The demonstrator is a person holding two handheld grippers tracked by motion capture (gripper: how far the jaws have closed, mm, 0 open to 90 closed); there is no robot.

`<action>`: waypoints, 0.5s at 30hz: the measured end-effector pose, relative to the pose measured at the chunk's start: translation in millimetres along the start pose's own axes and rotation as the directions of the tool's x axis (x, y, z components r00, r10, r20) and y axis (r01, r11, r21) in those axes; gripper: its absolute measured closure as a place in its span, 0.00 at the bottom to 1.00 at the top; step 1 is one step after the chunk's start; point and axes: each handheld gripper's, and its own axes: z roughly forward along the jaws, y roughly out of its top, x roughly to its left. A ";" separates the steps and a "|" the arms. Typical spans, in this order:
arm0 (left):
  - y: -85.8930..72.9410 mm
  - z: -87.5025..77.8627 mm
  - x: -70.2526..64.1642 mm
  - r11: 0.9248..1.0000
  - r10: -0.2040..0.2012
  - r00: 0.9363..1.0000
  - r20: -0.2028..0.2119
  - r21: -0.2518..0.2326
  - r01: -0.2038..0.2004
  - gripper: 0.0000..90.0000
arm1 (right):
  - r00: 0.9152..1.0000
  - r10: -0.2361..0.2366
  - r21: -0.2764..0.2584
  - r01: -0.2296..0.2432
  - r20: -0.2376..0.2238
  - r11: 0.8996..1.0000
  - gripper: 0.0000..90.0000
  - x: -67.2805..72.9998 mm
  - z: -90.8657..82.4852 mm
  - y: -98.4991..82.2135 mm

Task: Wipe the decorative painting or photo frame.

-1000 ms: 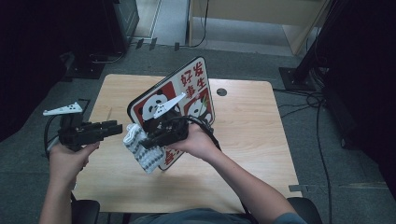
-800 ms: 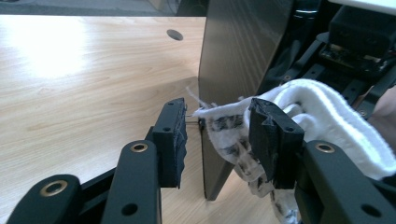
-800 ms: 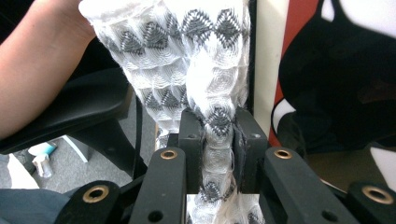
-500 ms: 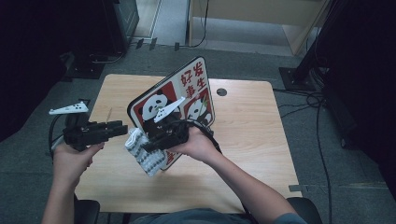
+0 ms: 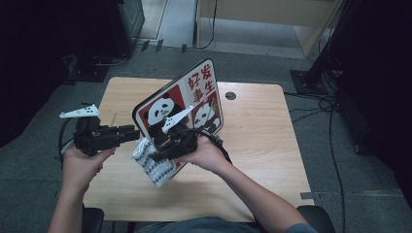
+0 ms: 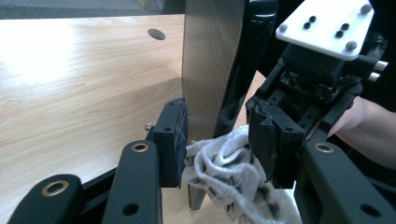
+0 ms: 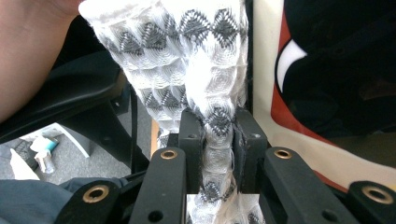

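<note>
The pale wooden surface (image 5: 262, 145), smooth and rectangular with rounded corners and a round cable hole, carries little here; the work hangs above it. Tilted over its middle stands a flat, rigid panda-print tray (image 5: 187, 107), glossy red and white on its face and dull grey metal on its back, as the left gripper view shows. Just beside its lower edge hangs the white knitted cloth with grey zigzag bands (image 5: 153, 162), soft, open-textured and bunched.

The right gripper (image 7: 218, 154) has its fingers clenched on a twisted neck of that cloth. The left gripper (image 6: 219, 140) holds its fingers parted around the cloth's loose end, not visibly pressing it.

The likely risk is that the loose knit snags or stretches if the two hands pull apart. The cloth could also slip from the narrow pinch, or the tilted tray might tip if nudged.
</note>
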 end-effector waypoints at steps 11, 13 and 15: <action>2.9 16.5 -0.3 1.000 -0.003 1.000 0.011 0.009 0.002 0.69 | 1.000 0.000 -0.003 0.001 0.003 1.000 0.86 -2.0 4.5 -7.4; 3.1 19.6 -0.2 1.000 -0.002 1.000 0.014 0.017 0.002 0.72 | 1.000 0.005 0.001 -0.005 0.004 1.000 0.86 -2.2 4.9 -8.3; 2.8 22.4 -0.3 1.000 -0.004 1.000 0.018 0.020 0.004 0.74 | 1.000 0.004 -0.001 -0.004 0.005 1.000 0.86 -2.4 5.6 -9.2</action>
